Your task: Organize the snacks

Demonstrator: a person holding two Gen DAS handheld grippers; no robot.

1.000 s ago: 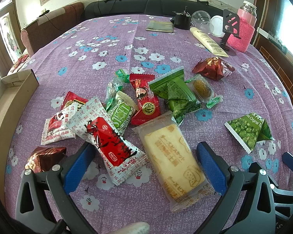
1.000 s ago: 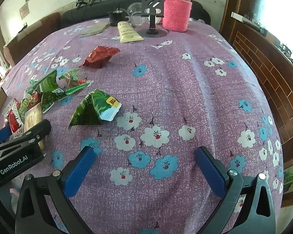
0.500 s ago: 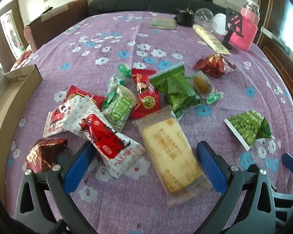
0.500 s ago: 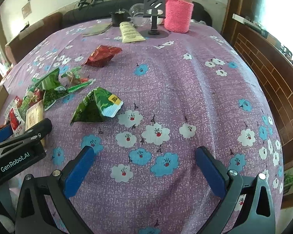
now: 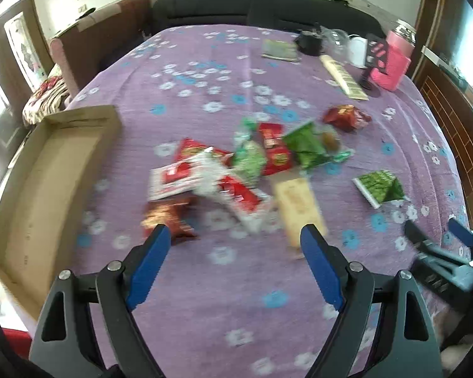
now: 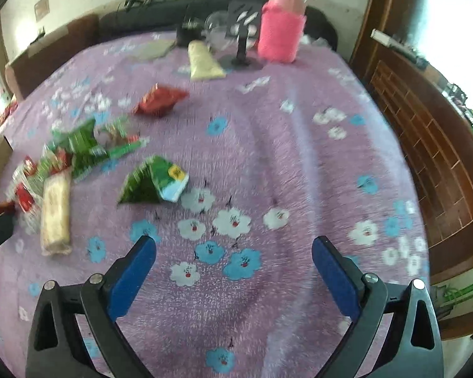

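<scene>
left wrist view: a loose heap of snack packets lies on the purple flowered bench, just ahead of the left gripper. nearest its fingers are a dark red foil packet just past the left finger tip and a pale biscuit pack just past the right finger tip. a red and white wrapper sits between the two, further on. nothing is between the fingers; they are apart and closing on air above the cloth. a green pea packet lies alone, off to the right of the fingers. an empty cardboard box stands well off to their left, at the bench edge. the picture is blurred, so labels cannot be read.

right wrist view: the right gripper hangs over bare cloth with its fingers spread wide and holding nothing. the same green packet lies ahead and to the left of them.

judging from this, no packet is in hand and the sorting is at its start. the next move likely calls for lowering the left fingers around one packet near the heap's front and carrying it to the box.
</scene>
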